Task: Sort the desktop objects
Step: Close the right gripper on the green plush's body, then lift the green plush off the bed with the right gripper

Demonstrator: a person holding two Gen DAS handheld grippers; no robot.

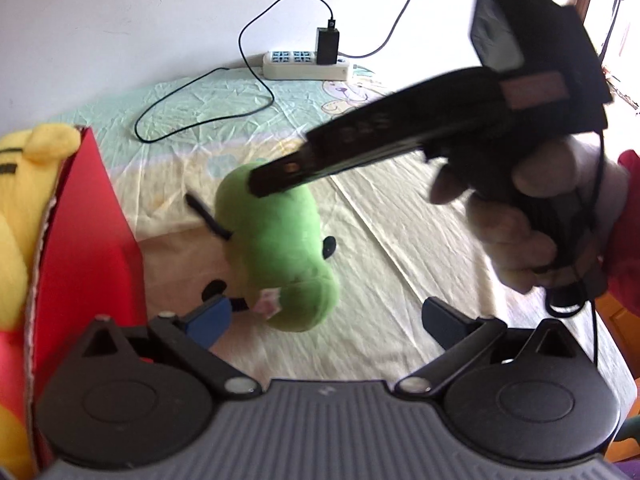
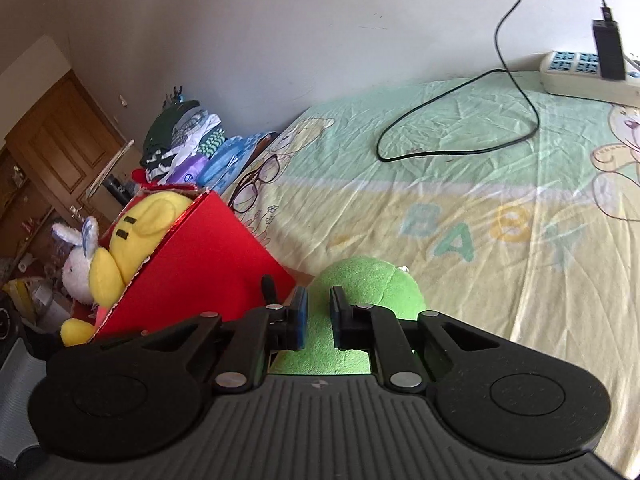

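Right gripper (image 2: 318, 318), jaws clenched on the green plush pea-shaped toy (image 1: 276, 252), which lies on the bed beside the red cardboard box (image 2: 192, 264) near the left edge. Left gripper (image 1: 324, 320) released. Risk: soft pile slips out (shallow pinch), or toy snags the box wall.

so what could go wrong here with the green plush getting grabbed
The right hand-held gripper pinches only a fold at one end of the green plush toy, so the toy could slip free when lifted. The red box stands close beside it and already holds a yellow plush; a swinging toy might knock the box or not fit. The open left hand-held gripper hovers near and could collide with the right one.
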